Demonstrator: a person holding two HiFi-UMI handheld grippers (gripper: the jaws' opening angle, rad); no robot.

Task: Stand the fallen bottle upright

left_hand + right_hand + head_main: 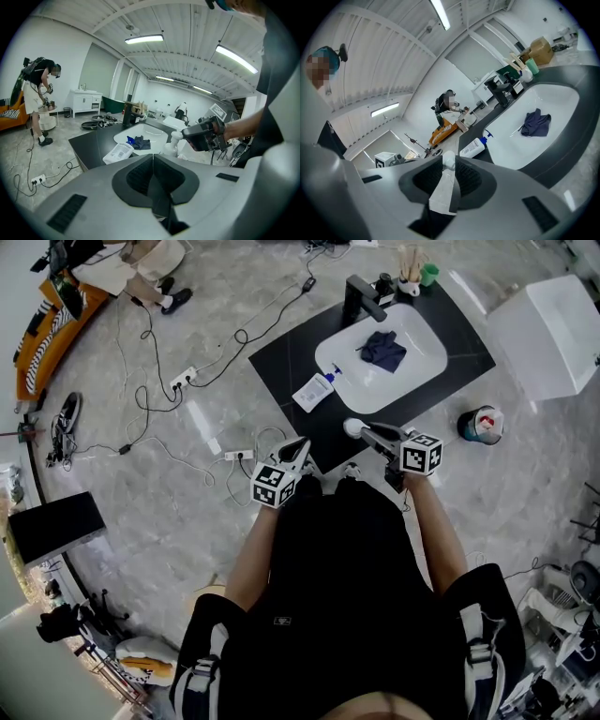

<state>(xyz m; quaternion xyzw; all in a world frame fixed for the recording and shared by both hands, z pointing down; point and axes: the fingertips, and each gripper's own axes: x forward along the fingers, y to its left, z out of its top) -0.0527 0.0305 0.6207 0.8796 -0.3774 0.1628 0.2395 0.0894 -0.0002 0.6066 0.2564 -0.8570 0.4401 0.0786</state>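
- White blue-capped bottle (pixel 313 392) lies flat on the dark surface (pixel 281 357) by the sink's (pixel 417 362) left rim, cap toward the sink.
- Left tool (pixel 153 159), pressed together and empty, faces it, probably nearer.
- Right tool (pixel 449 158) is spread around a pump bottle (pixel 442 191).

A white pump bottle (pixel 352 427) stands upright at the near edge of the black counter, just in front of the white sink's near rim, with its pump head between the parted jaws of the right gripper (pixel 364 431). Farther off and to its left, a second white bottle (pixel 313 391) with a printed label and a blue cap lies flat on its side on the counter. It rests against the sink's left rim, well apart from the pump bottle, and its cap points to the far right, toward the basin.
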